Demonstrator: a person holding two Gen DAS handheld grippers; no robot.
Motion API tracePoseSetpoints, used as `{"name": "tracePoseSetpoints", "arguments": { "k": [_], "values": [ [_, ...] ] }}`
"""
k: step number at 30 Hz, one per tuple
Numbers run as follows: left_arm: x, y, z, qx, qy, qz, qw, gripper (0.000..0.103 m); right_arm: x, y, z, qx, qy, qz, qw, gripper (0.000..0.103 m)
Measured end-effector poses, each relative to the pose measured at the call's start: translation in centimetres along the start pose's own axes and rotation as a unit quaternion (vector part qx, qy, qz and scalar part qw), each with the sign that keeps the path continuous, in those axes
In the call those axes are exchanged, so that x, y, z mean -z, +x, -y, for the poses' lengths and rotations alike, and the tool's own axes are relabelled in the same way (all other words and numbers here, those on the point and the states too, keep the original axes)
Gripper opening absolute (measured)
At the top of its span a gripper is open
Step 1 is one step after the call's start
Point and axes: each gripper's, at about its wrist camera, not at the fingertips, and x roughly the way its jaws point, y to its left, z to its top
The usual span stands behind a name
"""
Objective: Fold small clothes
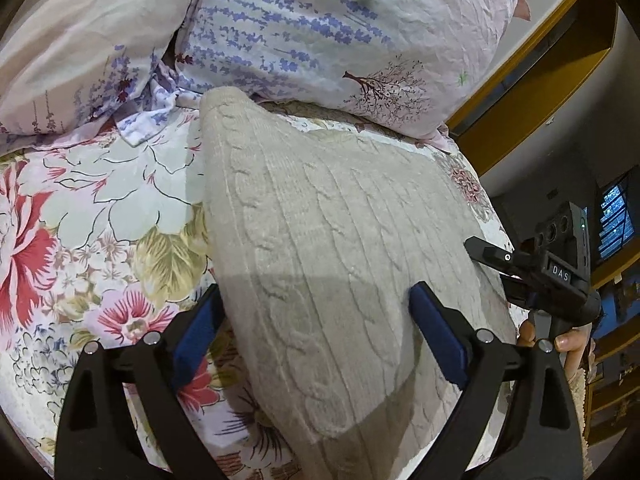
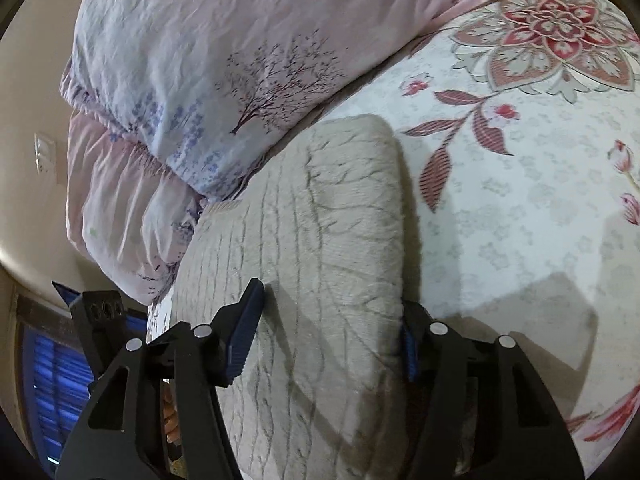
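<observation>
Garment: beige cable-knit sweater [image 1: 332,248], laid flat on the floral bedsheet [image 1: 100,208], already doubled into a narrow band by the look of its thick folded far edge.
Position: directly ahead of and beneath both claws; far end touching the lavender-print pillows [image 1: 320,40] at the head of the bed.
Long axis: running away from both cameras, from the near edge toward the pillows; knit cables following the same line.
Left gripper [image 1: 320,336]: jaws spread wide, one blue pad off the sweater's left edge over the sheet, the other resting on the knit; nothing pinched.
Right gripper [image 2: 332,340]: jaws likewise apart, straddling the sweater's right-hand border, one pad on the knit, the other down beside the edge; no cloth clamped.
Nearer claw: hard to call; both at the near end, flanking the band from either side.
Likely next move: closing on the near corners and carrying them toward the pillow end, a judgement only.
Writing: "DAS" legible on a small label on the right gripper's body, seen from the left wrist view.
Other text: none readable.
</observation>
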Motion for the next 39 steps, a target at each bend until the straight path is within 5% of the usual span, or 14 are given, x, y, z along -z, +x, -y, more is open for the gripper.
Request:
{"name": "tracePoseSetpoints", "arguments": {
  "k": [8,12,20,27,33,39],
  "values": [
    [-0.6,0.4,0.5,0.003,0.003,0.000,1.0000,0.094,-0.1,0.6,-0.3,-0.014,-0.006,0.000,1.000,0.060],
    [-1.0,0.4,0.3,0.016,-0.011,0.001,0.9998,0.093,0.1,1.0,-0.1,-0.030,0.004,-0.004,1.000,0.041],
    [-1.0,-0.7,-2.1,0.081,-0.077,0.009,0.9937,0.045,0.5,-0.1,-0.6,-0.063,0.023,0.016,0.998,0.031],
    [-0.6,-3.7,-2.7,0.116,-0.079,0.024,0.9898,0.038,1.7,-1.5,-3.9,-0.096,0.006,0.040,0.995,0.028],
    [0.7,-9.6,-5.2,0.097,-0.064,0.053,0.9918,0.038,3.2,0.7,-9.1,-0.106,-0.054,0.036,0.992,0.028],
    [2.6,-13.6,-10.6,0.030,-0.074,0.065,0.9947,0.040,5.5,6.4,-13.6,-0.077,-0.122,-0.010,0.990,0.027]
  ]
}}
